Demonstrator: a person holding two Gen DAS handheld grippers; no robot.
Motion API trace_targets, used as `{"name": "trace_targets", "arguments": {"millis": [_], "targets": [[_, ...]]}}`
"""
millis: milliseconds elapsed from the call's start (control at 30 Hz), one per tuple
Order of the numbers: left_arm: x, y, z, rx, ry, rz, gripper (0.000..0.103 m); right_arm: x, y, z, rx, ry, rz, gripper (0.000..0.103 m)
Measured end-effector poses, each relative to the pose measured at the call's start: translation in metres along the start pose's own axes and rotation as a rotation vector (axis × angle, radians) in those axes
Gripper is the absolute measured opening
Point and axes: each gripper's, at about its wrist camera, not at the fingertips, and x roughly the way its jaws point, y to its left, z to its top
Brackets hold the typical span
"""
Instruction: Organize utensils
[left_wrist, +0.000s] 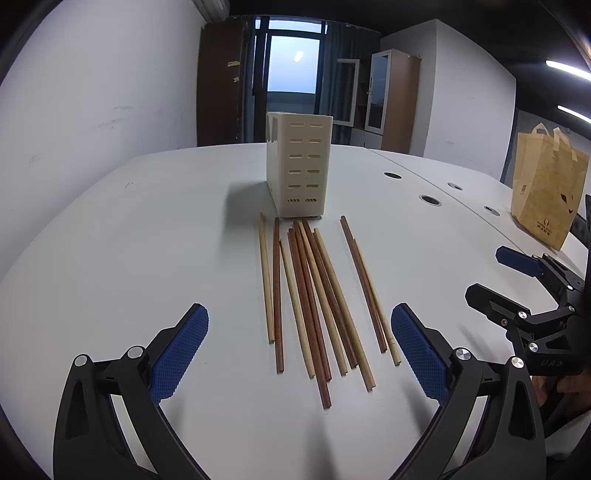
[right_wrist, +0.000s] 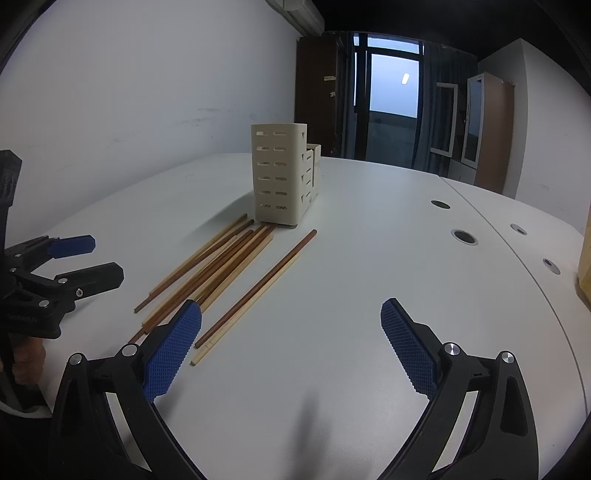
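Several light and dark wooden chopsticks lie side by side on the white table, pointing at a cream slotted utensil holder that stands upright behind them. My left gripper is open and empty, just in front of the chopsticks' near ends. In the right wrist view the chopsticks lie to the left and the holder stands beyond them. My right gripper is open and empty above bare table, right of one separate pair. The right gripper also shows in the left wrist view.
A brown paper bag stands at the table's right side. Round cable holes run along a seam in the table. The left gripper shows at the left edge of the right wrist view. A wall lies left, cabinets and a window behind.
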Motion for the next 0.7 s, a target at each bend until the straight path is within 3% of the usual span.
{"name": "trace_targets", "arguments": {"millis": [700], "targets": [[-0.002,0.0046,0.0032,-0.021,0.005,0.003,0.097,0.0067,-0.0041,-0.0004,0.016,0.033,-0.002,0.099]]}}
